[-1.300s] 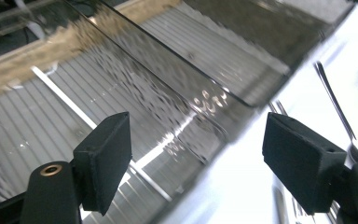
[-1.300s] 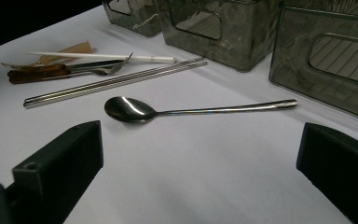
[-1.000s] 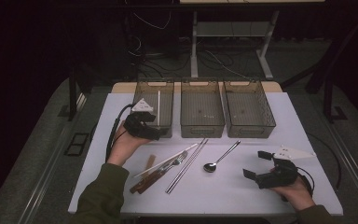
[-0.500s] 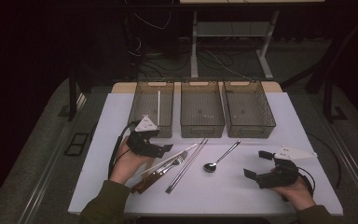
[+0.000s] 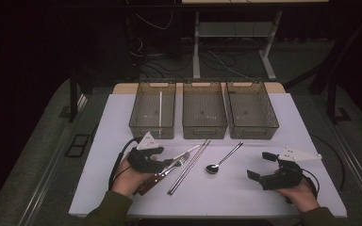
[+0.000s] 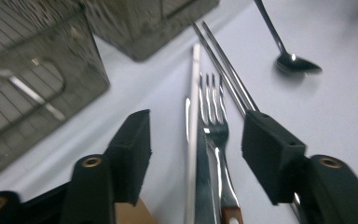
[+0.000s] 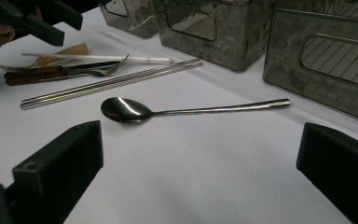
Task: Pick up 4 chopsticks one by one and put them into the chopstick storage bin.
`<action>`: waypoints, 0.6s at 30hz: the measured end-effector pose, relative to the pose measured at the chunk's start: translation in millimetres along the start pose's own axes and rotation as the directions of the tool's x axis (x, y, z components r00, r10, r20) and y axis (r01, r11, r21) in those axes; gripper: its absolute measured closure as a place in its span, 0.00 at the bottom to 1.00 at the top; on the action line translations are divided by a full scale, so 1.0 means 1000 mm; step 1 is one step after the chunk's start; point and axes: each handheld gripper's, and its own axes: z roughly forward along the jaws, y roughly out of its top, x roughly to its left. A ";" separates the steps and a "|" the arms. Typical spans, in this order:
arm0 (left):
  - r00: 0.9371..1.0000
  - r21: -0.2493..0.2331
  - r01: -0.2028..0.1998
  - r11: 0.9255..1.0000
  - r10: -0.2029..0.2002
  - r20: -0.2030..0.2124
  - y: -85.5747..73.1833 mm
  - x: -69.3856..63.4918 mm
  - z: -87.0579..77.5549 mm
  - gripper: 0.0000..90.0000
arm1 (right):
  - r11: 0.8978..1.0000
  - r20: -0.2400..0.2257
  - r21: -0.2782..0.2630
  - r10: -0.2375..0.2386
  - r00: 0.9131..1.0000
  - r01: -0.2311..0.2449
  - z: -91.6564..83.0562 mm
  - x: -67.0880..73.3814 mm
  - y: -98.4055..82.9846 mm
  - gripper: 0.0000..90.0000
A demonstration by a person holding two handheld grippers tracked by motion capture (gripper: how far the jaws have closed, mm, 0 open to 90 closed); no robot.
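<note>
My left gripper [image 5: 166, 163] is low over a small pile of cutlery at the table's front left. In the left gripper view its jaws straddle a fork [image 6: 216, 135], a knife [image 6: 200, 177] and a white stick [image 6: 193, 84]. The jaws have just been closing, but gaps remain on both sides and the pads [image 6: 133, 140] touch nothing. A pair of metal chopsticks [image 5: 191, 165] lies just right of the pile, and a spoon [image 5: 222, 160] lies further right. My right gripper [image 5: 260, 165] rests open near the front right, facing the spoon [image 7: 130, 110].
Three wire-mesh bins stand in a row at the back: left [image 5: 146, 129], middle [image 5: 204, 131] and right [image 5: 259, 132]. A white stick [image 5: 160, 108] lies in the left bin. The white table [image 5: 226, 197] ends close to both hands.
My left gripper came from near the left bin toward the person and down onto the cutlery pile, and its jaws narrowed. The right gripper stayed put.
</note>
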 end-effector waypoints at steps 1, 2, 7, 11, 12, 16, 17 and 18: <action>1.000 0.000 -0.002 1.000 0.002 0.003 -0.001 -0.001 0.001 0.54 | 1.000 -0.001 0.003 -0.002 1.000 0.002 0.000 0.000 0.000 0.01; 1.000 0.005 -0.004 1.000 0.004 -0.001 -0.002 -0.002 0.002 0.56 | 1.000 -0.001 0.000 -0.002 1.000 0.002 0.000 0.000 0.000 0.01; 0.996 0.057 -0.051 0.997 0.055 -0.065 -0.003 -0.005 0.006 0.65 | 1.000 0.002 -0.007 0.011 1.000 -0.011 -0.001 -0.001 0.000 0.01; 0.998 0.075 -0.036 0.997 0.040 -0.044 -0.005 -0.001 0.009 0.67 | 1.000 0.006 -0.014 0.021 1.000 -0.021 -0.002 -0.004 0.000 0.01; 0.999 0.081 -0.034 0.996 0.037 -0.039 -0.006 0.000 0.010 0.68 | 1.000 0.006 -0.015 0.024 1.000 -0.024 -0.003 -0.004 0.000 0.01; 0.999 0.097 -0.022 0.995 0.025 -0.030 -0.008 0.005 0.012 0.71 | 1.000 0.006 -0.014 0.017 1.000 -0.017 -0.003 -0.003 -0.001 0.01; 0.999 0.099 -0.018 0.995 0.021 -0.026 -0.008 0.005 0.013 0.73 | 1.000 0.004 -0.014 0.016 1.000 -0.015 -0.003 -0.003 -0.001 0.01; 1.000 0.108 -0.017 0.994 0.020 -0.022 -0.008 0.005 0.014 0.73 | 1.000 0.004 -0.014 0.015 1.000 -0.015 -0.003 -0.003 -0.001 0.01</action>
